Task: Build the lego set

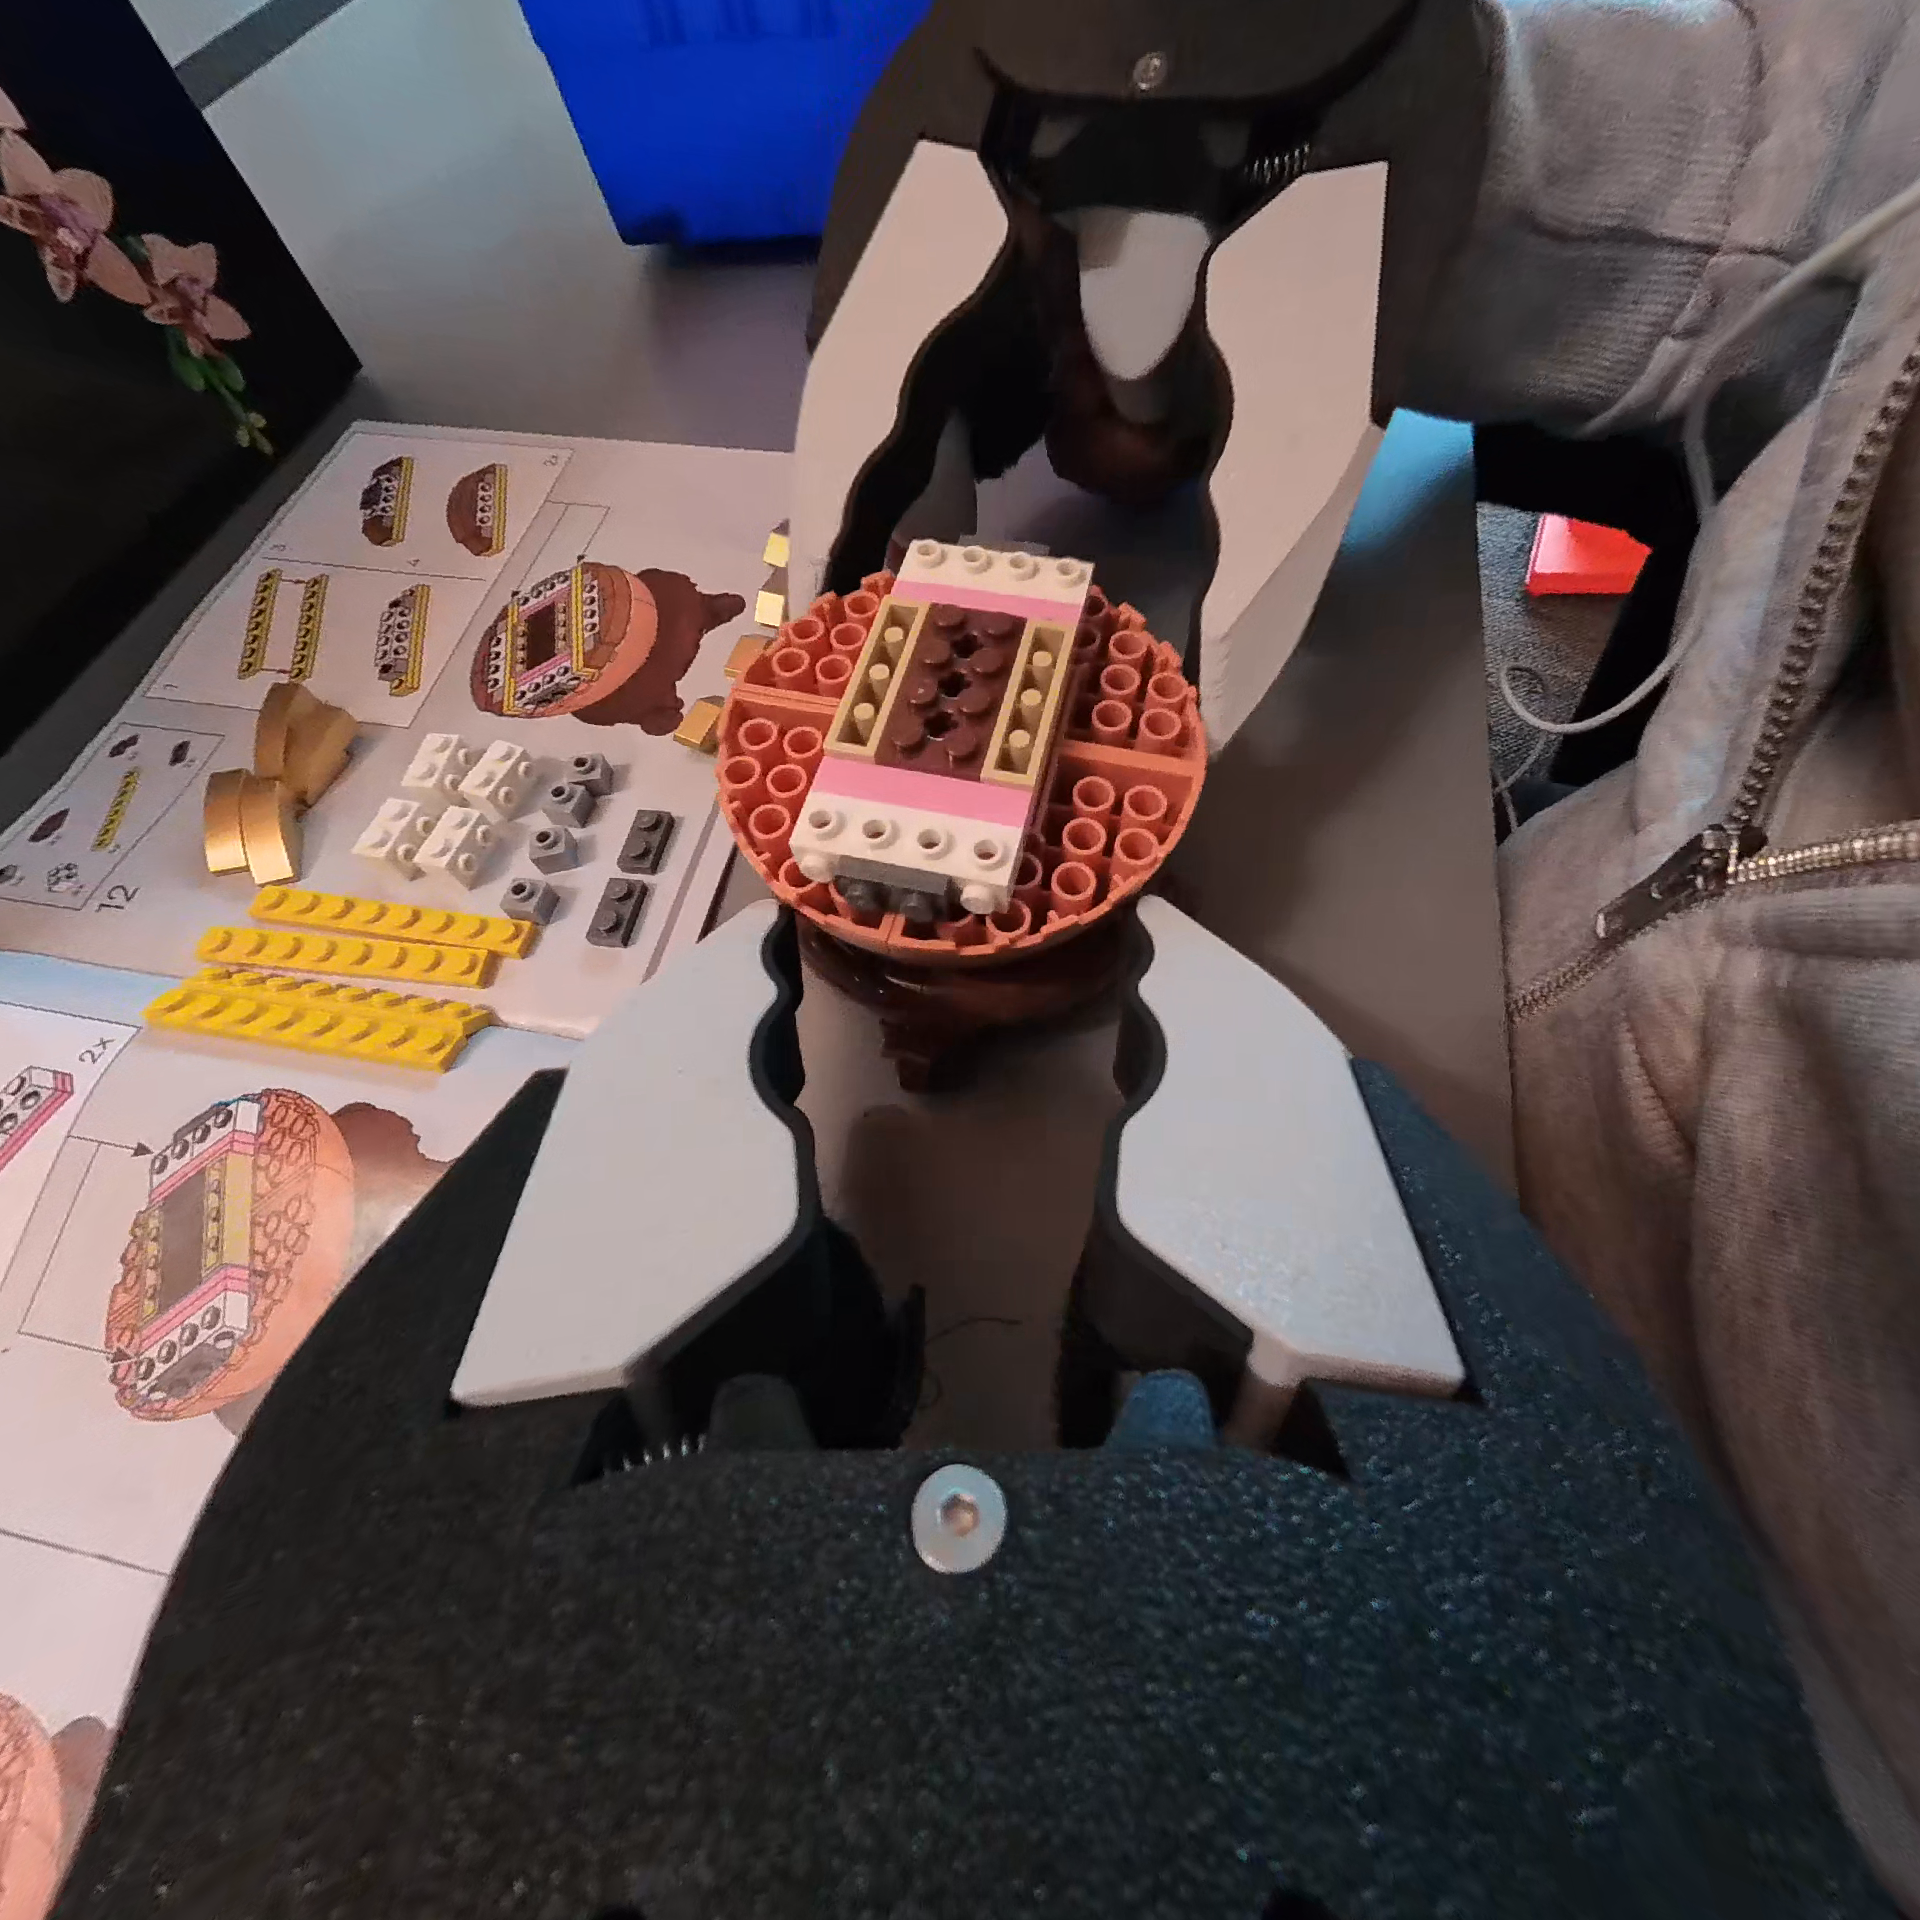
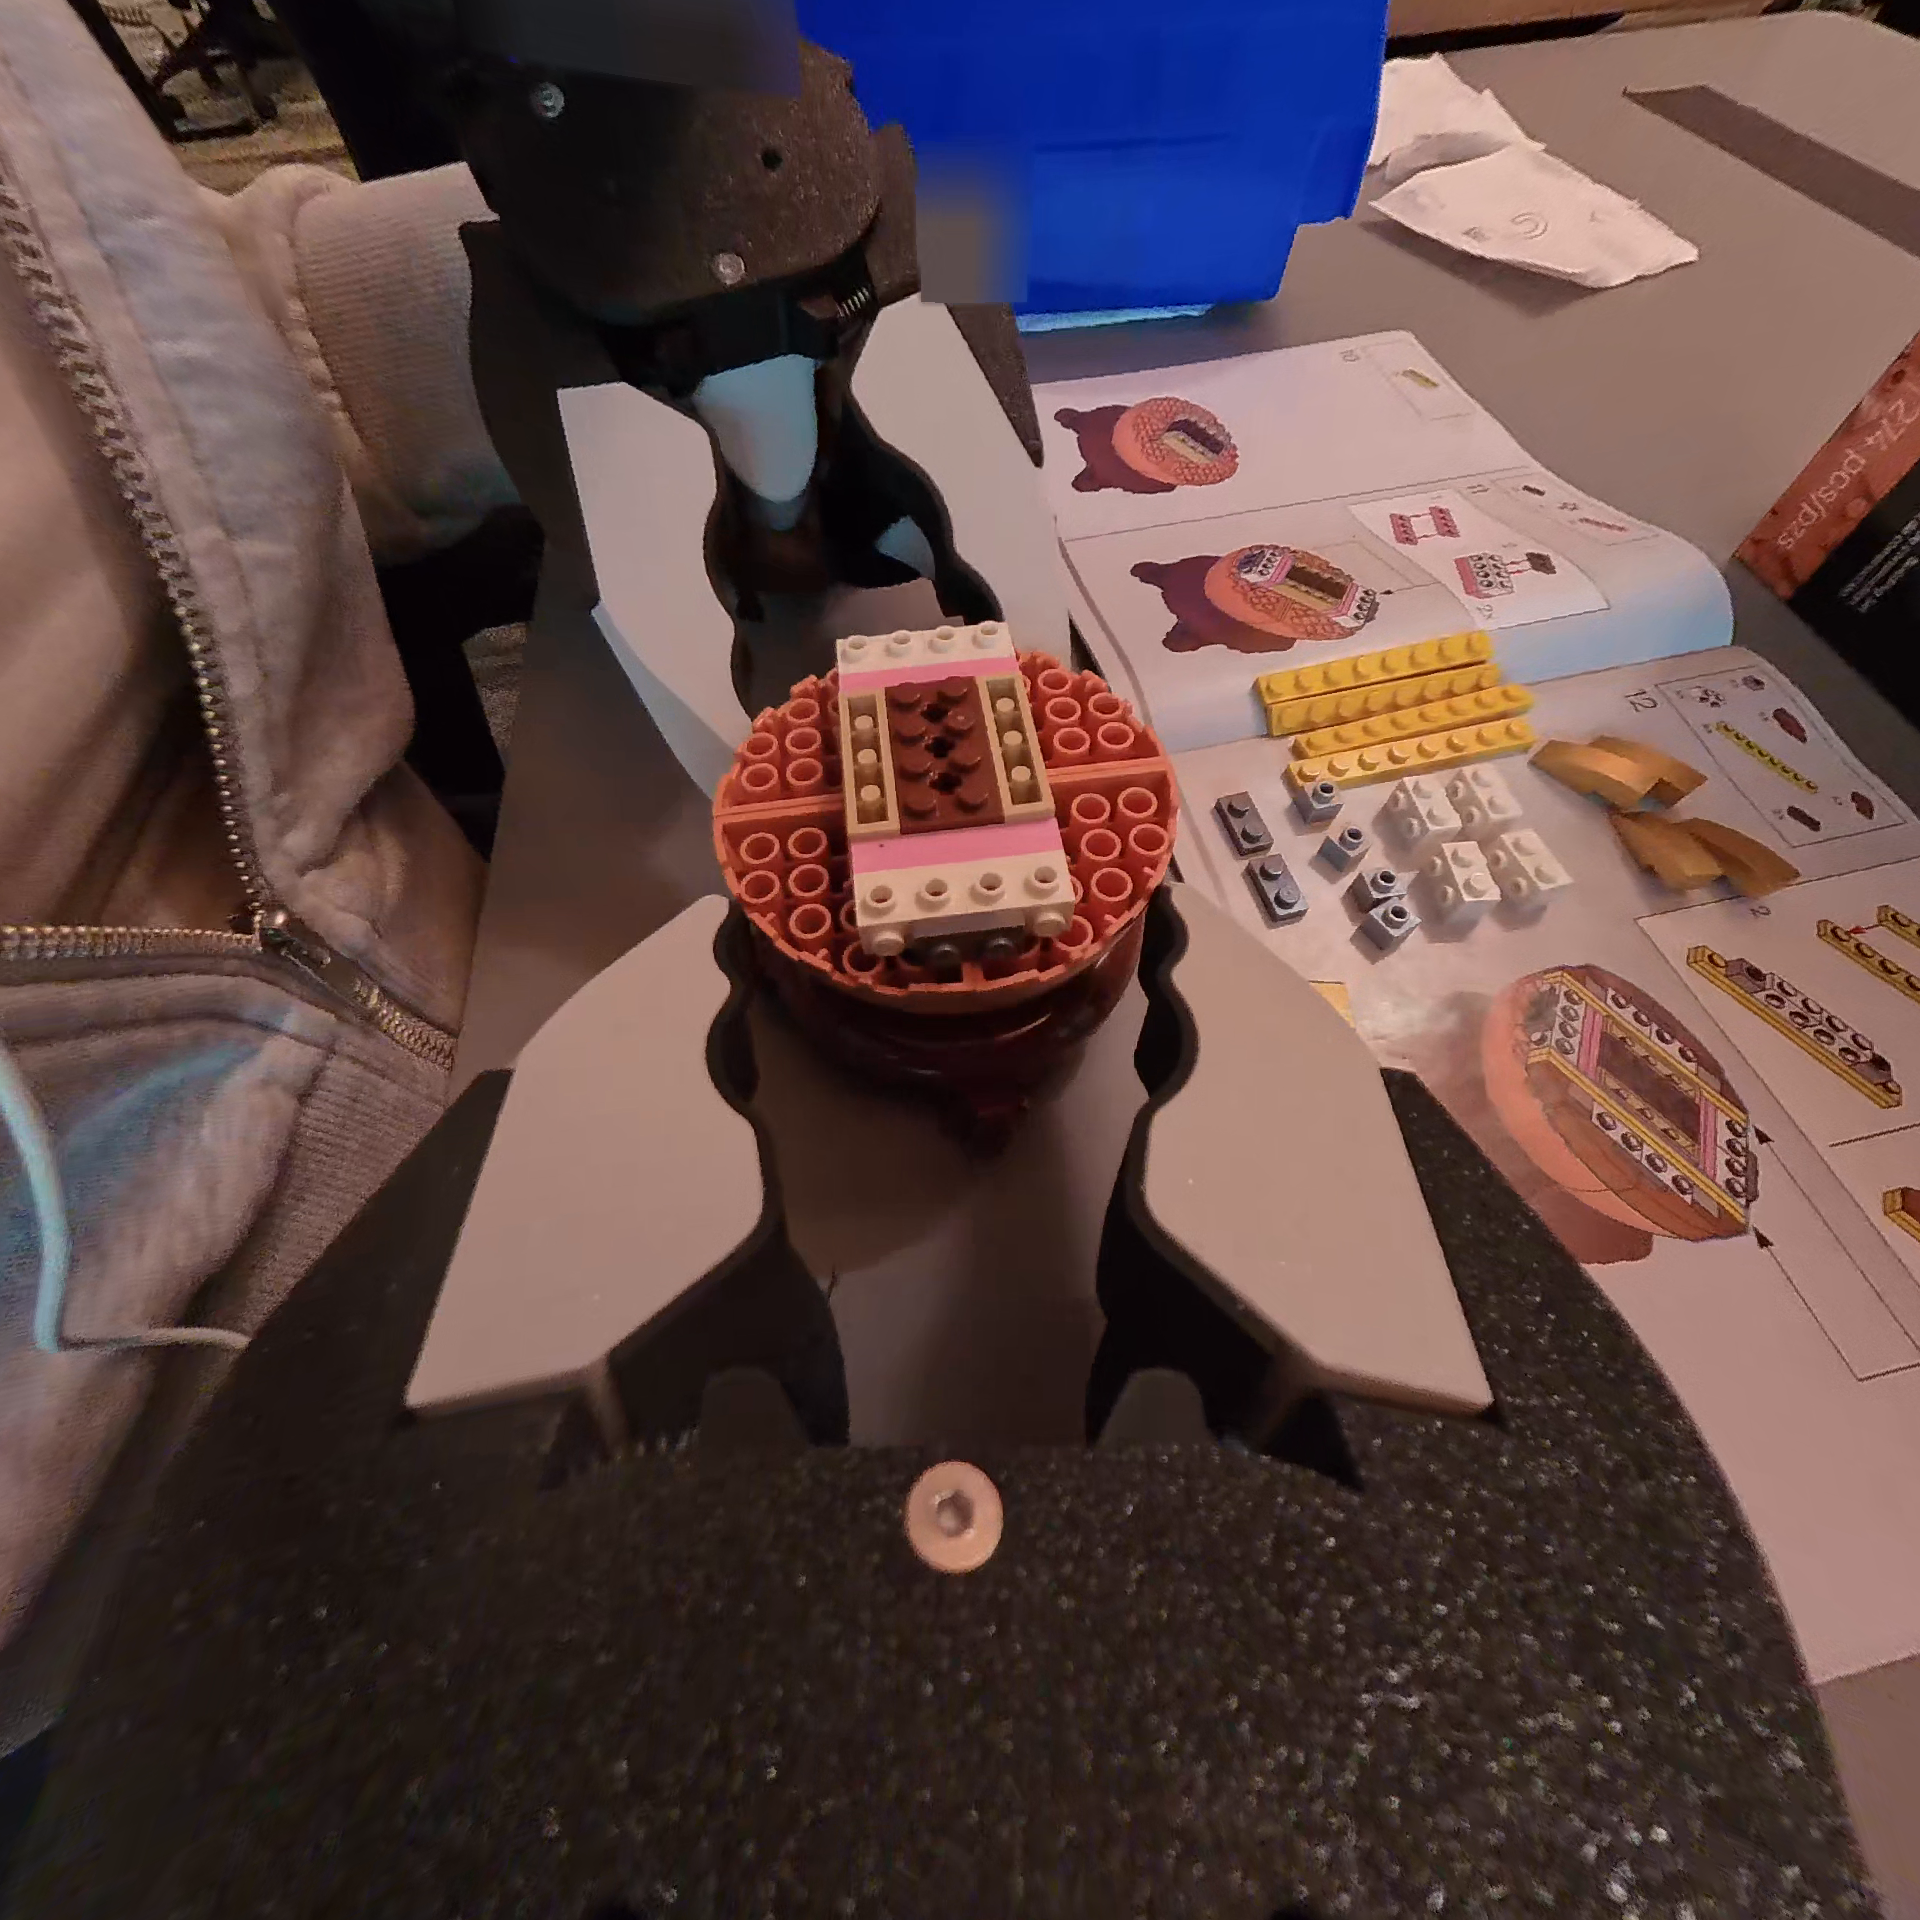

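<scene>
A round salmon-coloured lego assembly [image 1: 966, 748] [image 2: 940, 821], topped by a white, pink, tan and brown block, was held up between two facing grippers. The left gripper [image 1: 961, 935] was clamped on the dark brown base beneath the disc; the right gripper [image 2: 935, 961] was closed on the same base from the opposite side. Beside the assembly, yellow plates [image 1: 343, 971] [image 2: 1392, 707], white bricks [image 1: 447, 805], grey pieces [image 1: 582, 831] and gold curved pieces [image 1: 270, 784] were laid on an open instruction booklet [image 1: 260, 1195] [image 2: 1382, 499].

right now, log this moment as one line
left gripper: jaws on round lego build | right gripper: jaws on it, opposite side | yellow plates: untouched on manual
</scene>
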### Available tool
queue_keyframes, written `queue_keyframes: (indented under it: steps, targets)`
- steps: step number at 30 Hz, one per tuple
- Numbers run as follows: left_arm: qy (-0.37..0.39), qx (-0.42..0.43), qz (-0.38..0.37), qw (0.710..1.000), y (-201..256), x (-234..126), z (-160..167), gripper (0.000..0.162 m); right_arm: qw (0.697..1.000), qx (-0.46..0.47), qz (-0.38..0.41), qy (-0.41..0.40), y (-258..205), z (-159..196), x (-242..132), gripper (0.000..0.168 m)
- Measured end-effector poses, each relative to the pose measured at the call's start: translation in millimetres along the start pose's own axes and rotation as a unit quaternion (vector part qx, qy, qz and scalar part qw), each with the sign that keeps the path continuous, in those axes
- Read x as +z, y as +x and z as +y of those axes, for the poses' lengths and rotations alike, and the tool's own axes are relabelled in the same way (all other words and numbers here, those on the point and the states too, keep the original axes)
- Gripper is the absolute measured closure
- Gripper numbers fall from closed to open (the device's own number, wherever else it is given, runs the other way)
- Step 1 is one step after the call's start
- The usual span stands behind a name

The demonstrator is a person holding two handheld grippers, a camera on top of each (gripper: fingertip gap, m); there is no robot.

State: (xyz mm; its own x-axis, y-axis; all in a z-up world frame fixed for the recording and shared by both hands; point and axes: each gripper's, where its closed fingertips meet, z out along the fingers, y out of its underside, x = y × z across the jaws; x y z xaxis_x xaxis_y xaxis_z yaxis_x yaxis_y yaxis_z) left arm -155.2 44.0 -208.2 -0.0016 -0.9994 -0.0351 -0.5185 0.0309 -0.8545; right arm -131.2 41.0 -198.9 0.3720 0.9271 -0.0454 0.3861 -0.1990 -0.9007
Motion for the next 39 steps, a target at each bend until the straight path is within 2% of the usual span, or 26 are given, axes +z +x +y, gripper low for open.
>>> queue_keyframes:
  steps: [6, 14, 29, 31, 35, 37, 39]
  targets:
    - [-0.004, 0.018, 0.004, 1.0, -3.1, -0.3, 0.7, 0.105, 1.0, -0.006, -0.003, -0.002, 1.8, -0.2, 1.3, 0.097]
    - [-0.036, 0.024, -0.004, 0.999, -2.7, -1.5, 2.6, 0.106, 0.998, -0.025, -0.022, -0.053, 1.8, 1.1, 1.4, 0.098]
    - [-0.032, -0.005, -0.041, 0.999, -1.3, 3.3, -0.1, 0.103, 0.998, -0.042, -0.046, -0.03, 6.3, 1.6, -3.0, 0.097]
    - [-0.034, -0.011, -0.048, 0.998, -3.1, 0.9, 1.4, 0.096, 0.998, -0.042, -0.043, -0.012, 7.0, -4.2, -6.6, 0.095]
    - [-0.02, -0.04, -0.087, 0.995, -17.1, -17.0, 5.4, 0.082, 0.995, -0.014, 0.019, 0.099, 25.9, -35.0, -33.2, 0.089]
    - [0.011, -0.067, -0.113, 0.991, -27.3, -28.5, 6.4, 0.075, 0.987, -0.007, 0.083, 0.138, 42.8, -37.7, -46.6, 0.093]
    - [0.056, -0.088, -0.175, 0.979, -46.0, -44.0, 7.5, 0.075, 0.973, 0.002, 0.176, 0.15, 65.0, -28.9, -57.8, 0.099]
